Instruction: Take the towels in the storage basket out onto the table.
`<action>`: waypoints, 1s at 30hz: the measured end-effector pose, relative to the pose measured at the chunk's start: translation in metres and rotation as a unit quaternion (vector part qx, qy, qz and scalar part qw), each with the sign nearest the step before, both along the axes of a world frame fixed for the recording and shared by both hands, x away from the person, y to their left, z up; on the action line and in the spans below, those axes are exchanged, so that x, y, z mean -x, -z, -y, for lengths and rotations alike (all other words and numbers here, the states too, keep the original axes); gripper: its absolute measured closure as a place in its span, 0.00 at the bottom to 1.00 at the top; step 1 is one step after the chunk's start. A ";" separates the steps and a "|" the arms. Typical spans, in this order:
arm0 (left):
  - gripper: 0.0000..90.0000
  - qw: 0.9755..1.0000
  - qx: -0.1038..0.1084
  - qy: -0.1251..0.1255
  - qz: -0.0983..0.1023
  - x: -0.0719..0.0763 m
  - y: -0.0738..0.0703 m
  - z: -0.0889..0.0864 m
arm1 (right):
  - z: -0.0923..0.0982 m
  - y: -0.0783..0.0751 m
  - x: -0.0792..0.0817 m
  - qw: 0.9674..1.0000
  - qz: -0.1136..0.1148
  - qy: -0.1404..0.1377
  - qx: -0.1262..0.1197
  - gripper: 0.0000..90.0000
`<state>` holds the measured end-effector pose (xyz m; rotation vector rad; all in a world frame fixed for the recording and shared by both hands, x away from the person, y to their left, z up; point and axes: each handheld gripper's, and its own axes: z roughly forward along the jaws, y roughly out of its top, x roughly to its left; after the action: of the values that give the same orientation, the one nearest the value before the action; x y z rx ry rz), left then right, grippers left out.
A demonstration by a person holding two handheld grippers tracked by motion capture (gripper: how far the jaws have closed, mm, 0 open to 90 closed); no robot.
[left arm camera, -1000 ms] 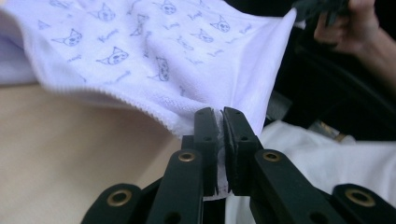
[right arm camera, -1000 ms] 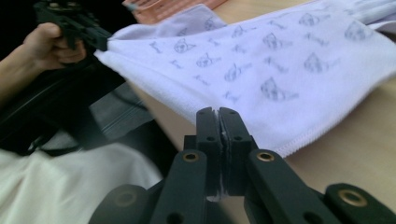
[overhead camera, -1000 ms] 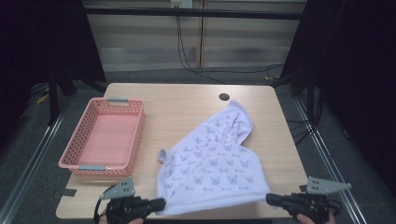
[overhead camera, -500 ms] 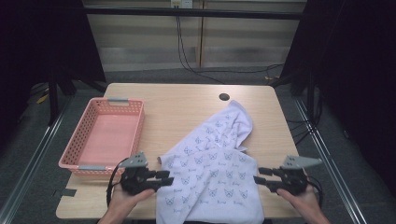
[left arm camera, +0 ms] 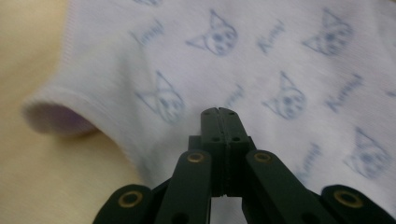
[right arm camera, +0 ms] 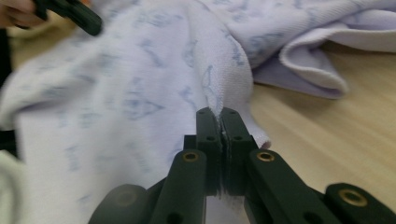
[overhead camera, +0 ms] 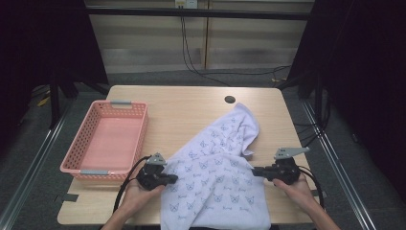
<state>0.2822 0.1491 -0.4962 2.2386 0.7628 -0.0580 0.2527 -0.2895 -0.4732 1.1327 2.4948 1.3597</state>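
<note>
At the near edge of the bench (overhead camera: 191, 112), the patterned cloth (overhead camera: 218, 184) is pinched at its left side by the closed fingers of the left gripper (overhead camera: 168, 179) and at its right side by the right gripper (overhead camera: 257, 171), presumably so it can be spread flat. Both grips were just closed again, farther in than before. Far left stands the pink basket (overhead camera: 76, 163).

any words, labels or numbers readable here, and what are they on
Small pale blue script word, repeated between the cat faces on the white shirt: too blurred to read in the left gripper view, too small in the high view.
Pink basket, table, left gripper and right gripper: no text to be seen.
</note>
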 end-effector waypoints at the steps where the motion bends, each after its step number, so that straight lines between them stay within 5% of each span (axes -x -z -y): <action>1: 1.00 1.000 -0.002 0.009 -0.009 0.006 -0.001 -0.001 | 0.001 -0.003 0.009 1.000 -0.002 -0.008 -0.007 0.98; 5: 1.00 0.999 0.000 0.030 -0.034 0.034 -0.003 -0.011 | 0.004 -0.003 0.049 0.999 -0.011 -0.031 -0.010 0.97; 8: 1.00 0.998 0.006 0.047 -0.035 0.051 -0.005 -0.019 | 0.004 -0.002 0.069 0.999 -0.013 -0.047 0.006 0.96; 11: 0.92 0.996 0.075 0.046 -0.015 0.049 -0.018 -0.023 | -0.001 -0.009 0.074 0.998 -0.020 -0.063 -0.012 0.84; 13: 0.88 0.995 0.098 0.033 0.007 0.041 -0.027 -0.021 | -0.005 -0.012 0.071 0.998 -0.013 -0.062 -0.007 0.75; 16: 0.83 0.995 0.095 0.009 0.019 0.023 -0.030 -0.010 | -0.006 -0.018 0.055 0.999 0.005 -0.044 -0.026 0.72; 19: 0.84 0.997 0.072 0.006 0.010 0.002 -0.020 0.003 | -0.007 -0.019 0.030 0.999 0.019 -0.023 -0.032 0.78; 22: 0.85 0.999 0.045 0.006 -0.013 -0.013 -0.005 0.010 | -0.012 -0.006 -0.005 1.000 0.006 -0.005 -0.018 0.82; 24: 0.87 1.000 0.007 0.014 -0.003 -0.012 0.001 0.012 | -0.018 0.006 -0.026 1.000 -0.008 0.002 0.004 0.82; 28: 0.90 1.000 0.011 0.018 -0.007 -0.002 0.001 0.003 | -0.033 0.023 -0.054 0.999 -0.005 0.009 0.049 0.79; 30: 0.92 0.999 0.020 0.015 -0.021 0.003 0.002 -0.005 | -0.035 0.027 -0.064 0.999 -0.005 0.014 0.037 0.77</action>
<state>0.2797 0.1539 -0.4982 2.2168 0.7443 -0.1328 0.3169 -0.2550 -0.4999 1.1565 2.5045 1.2466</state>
